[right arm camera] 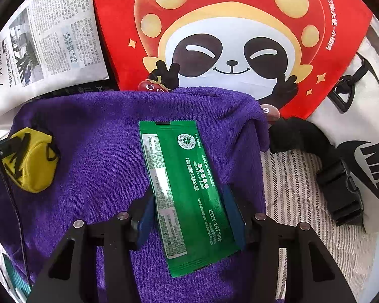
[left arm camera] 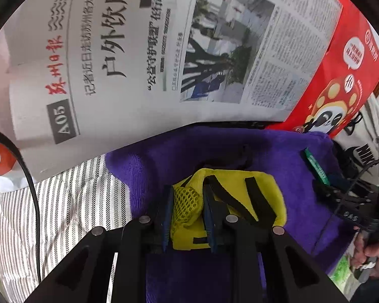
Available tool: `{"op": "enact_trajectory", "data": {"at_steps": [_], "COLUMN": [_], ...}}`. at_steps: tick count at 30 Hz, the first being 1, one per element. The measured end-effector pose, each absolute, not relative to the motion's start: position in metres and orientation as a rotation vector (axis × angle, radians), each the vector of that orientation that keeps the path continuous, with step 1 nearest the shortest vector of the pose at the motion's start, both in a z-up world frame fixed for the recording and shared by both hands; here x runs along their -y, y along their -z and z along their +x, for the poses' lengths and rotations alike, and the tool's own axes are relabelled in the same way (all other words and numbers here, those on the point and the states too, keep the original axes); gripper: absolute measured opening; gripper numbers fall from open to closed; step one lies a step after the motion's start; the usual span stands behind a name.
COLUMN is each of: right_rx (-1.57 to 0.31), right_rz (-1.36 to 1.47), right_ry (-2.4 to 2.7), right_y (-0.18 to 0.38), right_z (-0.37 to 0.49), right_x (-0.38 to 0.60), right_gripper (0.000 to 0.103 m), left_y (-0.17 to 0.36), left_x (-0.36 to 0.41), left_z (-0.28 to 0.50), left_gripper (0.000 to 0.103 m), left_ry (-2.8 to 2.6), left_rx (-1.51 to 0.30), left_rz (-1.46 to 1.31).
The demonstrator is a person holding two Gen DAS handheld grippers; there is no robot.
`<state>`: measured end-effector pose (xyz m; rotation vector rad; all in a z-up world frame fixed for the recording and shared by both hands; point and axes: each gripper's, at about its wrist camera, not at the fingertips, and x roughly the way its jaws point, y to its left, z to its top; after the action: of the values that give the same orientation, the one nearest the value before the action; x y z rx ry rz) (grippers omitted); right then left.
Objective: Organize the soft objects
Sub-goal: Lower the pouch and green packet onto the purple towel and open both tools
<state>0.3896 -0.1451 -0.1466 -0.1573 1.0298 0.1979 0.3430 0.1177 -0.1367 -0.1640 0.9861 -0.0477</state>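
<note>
Covering striped bedding [right arm camera: 298,189], purple towel [right arm camera: 101,151], newspaper [left arm camera: 139,50], red bag [right arm camera: 118,25] behind

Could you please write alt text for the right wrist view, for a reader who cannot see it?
The right gripper straddles a green packet lying on a purple towel, its fingers at either edge. A yellow pouch sits at the towel's left; a red panda bag, newspaper and white bag lie behind.

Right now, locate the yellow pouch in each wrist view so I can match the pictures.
Left wrist: the yellow pouch sits bottom centre, clamped in the left gripper.
Right wrist: the yellow pouch lies at the left edge, midway up.
Shared landmark: the purple towel under it in both views.
</note>
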Motion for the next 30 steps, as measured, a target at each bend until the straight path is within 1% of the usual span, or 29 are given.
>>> {"op": "enact_trajectory", "data": {"at_steps": [6, 8, 10, 12, 13, 17, 18, 20, 22, 30], "right_rx": [-1.022, -1.024, -1.030, -1.038, -1.039, -1.039, -1.046, -1.054, -1.051, -0.990], "right_rz": [-0.148, -0.144, -0.144, -0.150, -0.152, -0.170, -0.160, -0.145, -0.126, -0.093], "right_ry": [-0.226, -0.235, -0.256, -0.286, -0.295, -0.292, -0.293, -0.290, -0.289, -0.270], "right_y": [0.147, 0.147, 0.147, 0.148, 0.149, 0.148, 0.148, 0.145, 0.138, 0.103], "right_z": [0.393, 0.390, 0.390, 0.389, 0.389, 0.382, 0.382, 0.380, 0.376, 0.316], "right_x": [0.154, 0.157, 0.159, 0.157, 0.156, 0.150, 0.151, 0.154, 0.158, 0.179], "right_gripper": [0.054, 0.058, 0.069, 0.074, 0.076, 0.077, 0.077, 0.077, 0.077, 0.077], "left_y": [0.143, 0.144, 0.144, 0.143, 0.143, 0.134, 0.130, 0.124, 0.118, 0.092], "left_x": [-0.110, -0.110, -0.109, -0.107, -0.105, -0.108, -0.108, -0.107, -0.108, -0.101], "left_z": [0.344, 0.343, 0.342, 0.339, 0.337, 0.319, 0.316, 0.310, 0.306, 0.263], "left_gripper": [0.024, 0.025, 0.027, 0.031, 0.034, 0.047, 0.048, 0.055, 0.057, 0.057], "left_ry": [0.044, 0.046, 0.046, 0.056, 0.064, 0.097, 0.098, 0.077, 0.071, 0.076], "left_rx": [-1.001, -1.008, -1.015, -1.019, -1.021, -1.008, -1.006, -1.002, -0.990, -0.966], "left_rz": [-0.158, -0.159, -0.145, -0.145, -0.155, -0.180, -0.178, -0.163, -0.157, -0.137]}}
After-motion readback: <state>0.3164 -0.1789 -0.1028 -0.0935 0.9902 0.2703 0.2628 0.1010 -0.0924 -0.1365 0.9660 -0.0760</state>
